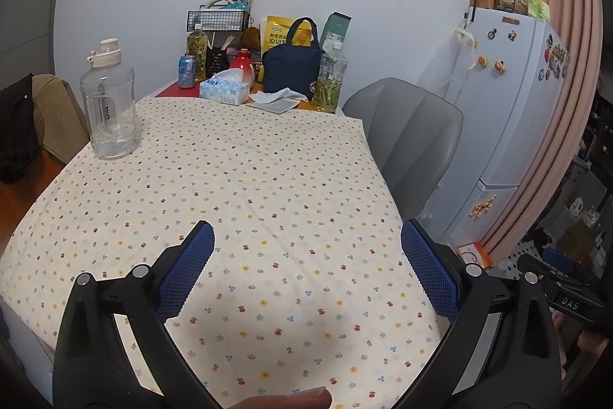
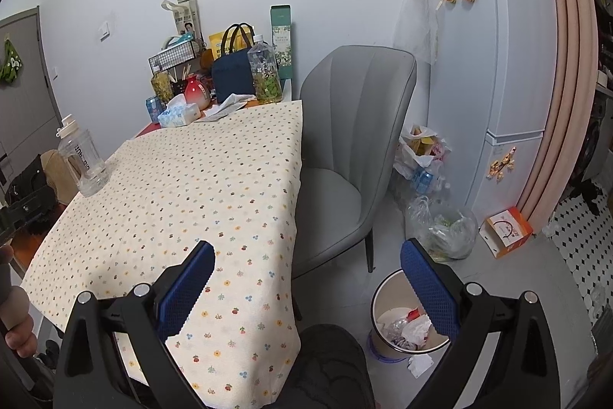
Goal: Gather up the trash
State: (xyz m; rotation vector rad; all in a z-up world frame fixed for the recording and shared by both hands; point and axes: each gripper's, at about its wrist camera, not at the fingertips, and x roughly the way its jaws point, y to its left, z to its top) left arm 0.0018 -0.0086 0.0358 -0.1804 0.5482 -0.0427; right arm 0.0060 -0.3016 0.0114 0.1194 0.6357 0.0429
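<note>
Round bin (image 2: 377,298) on the floor, near right of the table (image 2: 199,179), holds crumpled white wrappers and plastic (image 2: 408,328). Left gripper (image 1: 306,263) and right gripper (image 2: 306,267) both spread wide, holding nothing.

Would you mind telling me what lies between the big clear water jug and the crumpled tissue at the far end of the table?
In the left wrist view, bare flowered tablecloth fills most of the stretch from the jug to the crumpled tissue; only the blue tissue box sits between them.

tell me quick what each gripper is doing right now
left gripper: open, holding nothing, above the tablecloth.
right gripper: open, holding nothing.
</note>
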